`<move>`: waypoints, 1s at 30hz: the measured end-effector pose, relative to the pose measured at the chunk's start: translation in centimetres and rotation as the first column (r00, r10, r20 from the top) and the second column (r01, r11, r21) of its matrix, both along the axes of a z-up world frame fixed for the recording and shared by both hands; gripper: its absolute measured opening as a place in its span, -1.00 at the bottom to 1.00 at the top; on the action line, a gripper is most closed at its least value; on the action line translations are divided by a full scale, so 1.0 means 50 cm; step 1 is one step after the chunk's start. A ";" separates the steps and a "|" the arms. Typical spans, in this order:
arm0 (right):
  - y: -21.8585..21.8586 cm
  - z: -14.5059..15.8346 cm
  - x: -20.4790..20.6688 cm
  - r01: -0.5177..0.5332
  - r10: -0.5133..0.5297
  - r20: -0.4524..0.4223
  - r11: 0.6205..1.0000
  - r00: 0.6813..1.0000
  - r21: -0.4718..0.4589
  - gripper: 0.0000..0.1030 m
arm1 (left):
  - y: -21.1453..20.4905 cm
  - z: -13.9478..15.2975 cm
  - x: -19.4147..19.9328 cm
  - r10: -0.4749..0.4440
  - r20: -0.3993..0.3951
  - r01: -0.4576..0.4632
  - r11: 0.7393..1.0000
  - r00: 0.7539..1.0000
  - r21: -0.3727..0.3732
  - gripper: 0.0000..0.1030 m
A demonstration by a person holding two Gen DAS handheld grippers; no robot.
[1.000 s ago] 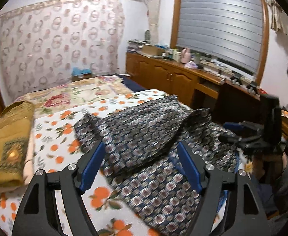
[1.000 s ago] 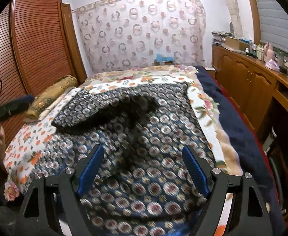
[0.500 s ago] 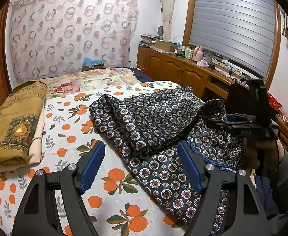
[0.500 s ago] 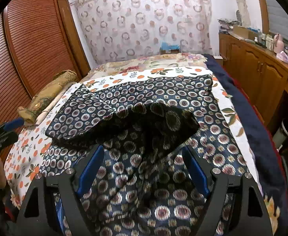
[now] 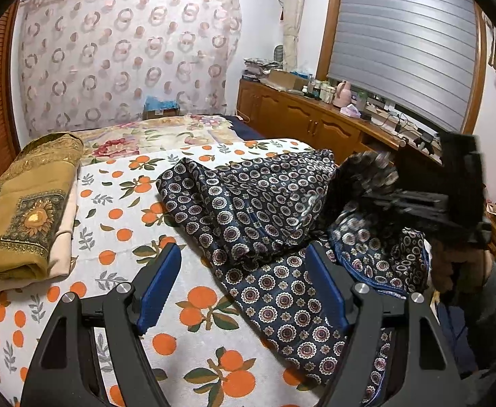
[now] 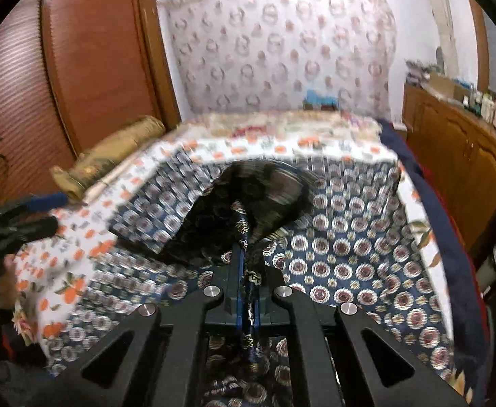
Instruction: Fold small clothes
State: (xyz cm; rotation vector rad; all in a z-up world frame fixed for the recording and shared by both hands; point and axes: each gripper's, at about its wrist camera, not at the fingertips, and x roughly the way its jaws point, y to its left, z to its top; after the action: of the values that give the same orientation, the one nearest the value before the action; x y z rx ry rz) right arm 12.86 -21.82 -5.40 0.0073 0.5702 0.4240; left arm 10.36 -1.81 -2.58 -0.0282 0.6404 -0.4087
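A dark navy garment with a white-and-red circle print [image 5: 261, 210] lies crumpled on the orange-print bedsheet [image 5: 119, 224]. My left gripper [image 5: 244, 288] is open and empty, just above the sheet at the garment's near left edge. My right gripper [image 6: 246, 264] is shut on a fold of the garment [image 6: 349, 244] and lifts it off the bed. The right gripper also shows at the right of the left wrist view [image 5: 417, 200], blurred, with cloth bunched at its tip.
A folded mustard blanket [image 5: 27, 203] lies on the bed's left side. A floral quilt [image 5: 153, 135] covers the far end. Wooden cabinets [image 5: 315, 125] with clutter run along the right. A wooden wardrobe [image 6: 88, 68] stands at the left.
My right gripper has shut on a fold of the garment and raised it. My left gripper has drawn back to the left, staying open.
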 end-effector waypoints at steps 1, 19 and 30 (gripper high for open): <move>-0.006 0.011 -0.011 0.002 -0.002 0.019 1.000 1.000 0.009 -0.93 | 0.000 -0.001 0.000 0.000 0.000 0.000 1.000 1.000 0.000 0.48; -0.130 -0.031 -0.079 0.158 -0.158 -0.013 0.987 0.987 -0.004 -0.93 | -0.003 -0.015 0.000 0.005 -0.011 -0.005 1.000 1.000 0.006 0.48; -0.118 0.007 -0.101 0.215 -0.212 0.047 0.975 0.976 -0.057 -0.10 | -0.001 -0.016 0.002 0.010 -0.002 -0.010 1.000 1.000 0.012 0.48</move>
State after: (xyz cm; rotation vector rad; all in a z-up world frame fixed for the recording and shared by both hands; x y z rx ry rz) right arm 7.81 -27.70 -5.07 0.0012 0.5361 0.1968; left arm 10.44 -1.87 -3.38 -0.0202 0.6443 -0.3948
